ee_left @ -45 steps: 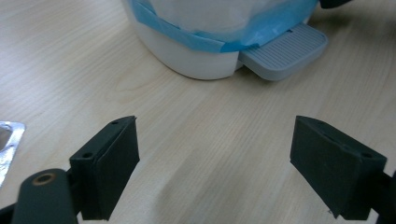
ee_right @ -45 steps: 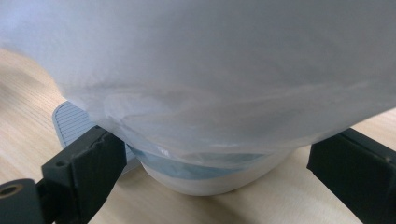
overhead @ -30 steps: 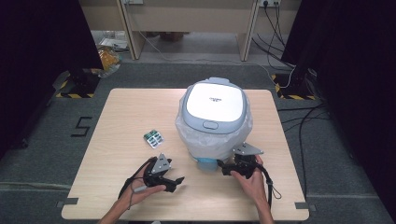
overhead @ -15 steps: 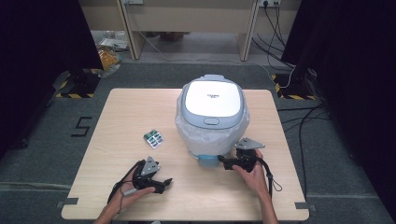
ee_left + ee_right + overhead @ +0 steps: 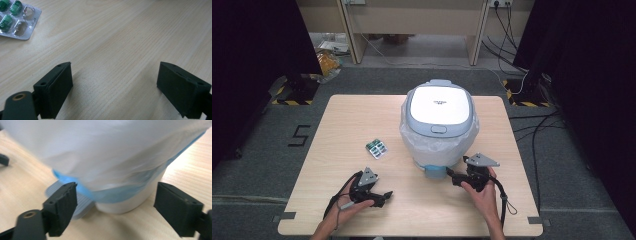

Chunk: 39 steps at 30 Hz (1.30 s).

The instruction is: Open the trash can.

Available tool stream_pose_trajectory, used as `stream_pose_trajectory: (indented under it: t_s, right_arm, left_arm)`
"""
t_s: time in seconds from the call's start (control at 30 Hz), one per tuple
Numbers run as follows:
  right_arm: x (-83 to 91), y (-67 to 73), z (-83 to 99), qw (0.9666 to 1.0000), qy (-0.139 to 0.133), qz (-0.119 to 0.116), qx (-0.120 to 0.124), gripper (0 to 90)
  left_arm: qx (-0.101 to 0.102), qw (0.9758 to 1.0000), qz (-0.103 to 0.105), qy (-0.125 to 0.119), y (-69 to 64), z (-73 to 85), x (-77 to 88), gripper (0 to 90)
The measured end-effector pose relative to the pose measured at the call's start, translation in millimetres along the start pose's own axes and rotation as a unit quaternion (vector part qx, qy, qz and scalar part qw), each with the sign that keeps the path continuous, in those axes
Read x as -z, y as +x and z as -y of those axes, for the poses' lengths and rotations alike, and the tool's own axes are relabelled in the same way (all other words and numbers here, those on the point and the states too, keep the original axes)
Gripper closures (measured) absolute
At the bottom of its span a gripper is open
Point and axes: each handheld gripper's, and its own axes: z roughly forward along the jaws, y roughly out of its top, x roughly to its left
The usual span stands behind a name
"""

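From the high view, we hold the left tool [image 5: 384, 195] low over the bare surface [image 5: 337, 130] and the right tool [image 5: 451, 177] at the base of the bag-wrapped rice cooker [image 5: 439, 122]; the blister pack [image 5: 376, 147] lies apart. In the left gripper view, our jaws are spread over nothing, the pack [image 5: 16, 18] far off. In the right gripper view, jaws spread too; we should, we judge, catch the blue bag hem [image 5: 120, 195] squarely, minding the grey tab [image 5: 80, 203] beneath.

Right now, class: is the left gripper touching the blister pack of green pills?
Apart. In the left gripper view, bare table lies between the open left gripper and the blister pack; the high view shows the same gap.
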Motion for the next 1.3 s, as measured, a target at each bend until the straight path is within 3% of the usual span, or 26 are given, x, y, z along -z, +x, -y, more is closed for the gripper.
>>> stream_pose_trajectory:
  t_s: [0.03, 0.17, 0.2, 0.27, 0.37, 0.53, 0.77, 1.03, 1.2, 1.3]
  right_arm:
    - [0.0, 0.0, 0.0, 1.0, 0.0, 0.0, 0.0, 20.4]
    - [5.4, 22.5, 3.0, 0.9995, 0.019, 0.012, 0.021, 19.8]
    - [9.3, 31.9, 3.0, 0.9989, 0.02, 0.009, 0.041, 19.9]
    - [12.5, 40.7, 2.6, 0.9988, 0.014, -0.016, 0.044, 20.1]
    - [12.8, 49.0, 1.9, 0.998, 0.01, -0.036, 0.052, 20.7]
    - [-5.1, 71.2, -0.9, 0.9945, 0.01, -0.071, 0.077, 23.1]
    - [-17.0, 78.1, 1.1, 0.9931, 0.023, -0.08, 0.083, 23.7]
    - [-25.3, 76.0, 5.4, 0.9935, 0.04, -0.07, 0.08, 24.2]
    - [-27.8, 78.3, 7.5, 0.993, 0.041, -0.059, 0.094, 24.5]
    - [-28.2, 76.3, 5.9, 0.9928, 0.049, -0.065, 0.088, 25.8]
  left_arm:
    - [0.0, 1.0, 0.0, 0.0, 0.0, 0.0, 0.0, 12.4]
    - [0.0, 1.0, -0.002, 0.0, -0.1, 0.0, 0.0, 12.2]
    - [0.0, 1.0, -0.002, 0.001, 0.0, 0.0, 0.0, 12.1]
    - [0.0, 1.0, -0.001, 0.001, 0.1, 0.0, 0.0, 12.2]
    - [0.001, 1.0, -0.001, 0.001, 0.1, 0.0, 0.0, 12.1]
    - [0.001, 1.0, -0.002, 0.0, 0.0, 0.0, 0.0, 12.0]
    - [0.002, 1.0, -0.003, 0.001, 0.1, 0.0, 0.1, 12.0]
    - [0.002, 1.0, -0.004, 0.001, 0.1, 0.1, 0.1, 12.0]
    - [0.002, 1.0, -0.004, 0.0, 0.1, 0.1, 0.1, 12.0]
    - [0.002, 1.0, -0.004, 0.0, 0.1, 0.1, 0.1, 12.0]
